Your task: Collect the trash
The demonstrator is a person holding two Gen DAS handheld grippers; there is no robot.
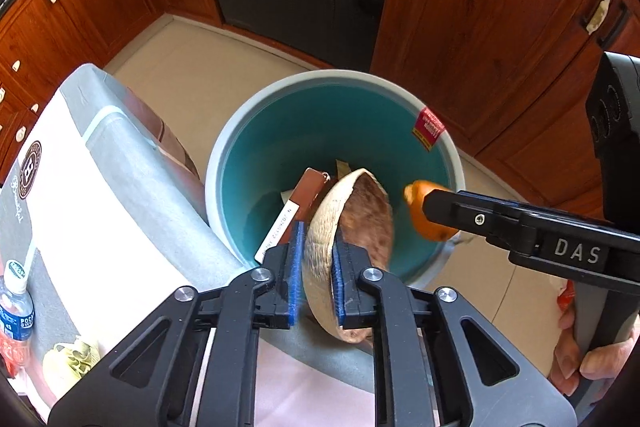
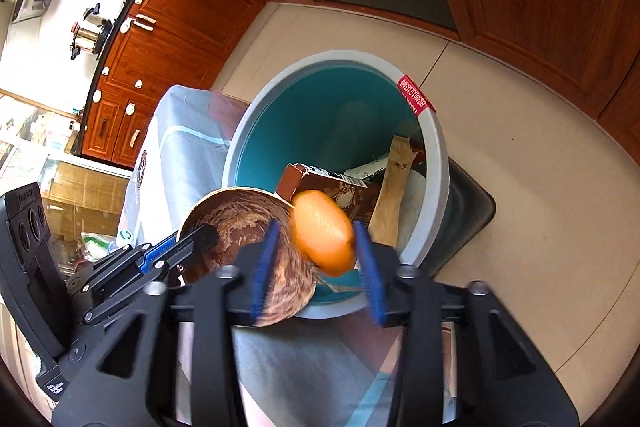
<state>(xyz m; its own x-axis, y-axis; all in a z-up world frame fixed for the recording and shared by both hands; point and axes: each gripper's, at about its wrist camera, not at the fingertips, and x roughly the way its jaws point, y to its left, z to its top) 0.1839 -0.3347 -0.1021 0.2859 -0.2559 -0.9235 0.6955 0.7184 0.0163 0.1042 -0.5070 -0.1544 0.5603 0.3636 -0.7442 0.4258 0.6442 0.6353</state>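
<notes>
A teal bin with a grey rim (image 1: 320, 77) (image 2: 340, 57) stands on the floor beside the table. In it lie a brown carton (image 1: 308, 195) (image 2: 320, 187) and a brown paper wrapper (image 2: 394, 187). My left gripper (image 1: 318, 267) (image 2: 196, 239) is shut on the wall of a coconut shell half (image 1: 360, 215) (image 2: 240, 223), held tilted over the bin's near rim. My right gripper (image 2: 316, 267) (image 1: 430, 215) is open above the bin. An orange peel piece (image 2: 324, 237) (image 1: 420, 215) sits between its blue pads, clear of the left pad.
A table under a grey and white cloth (image 1: 120, 187) borders the bin on the left. On it are a water bottle (image 1: 16, 303) and crumpled yellowish paper (image 1: 72, 359). Wooden cabinets (image 1: 480, 27) ring the tiled floor. A dark mat (image 2: 472, 211) lies under the bin.
</notes>
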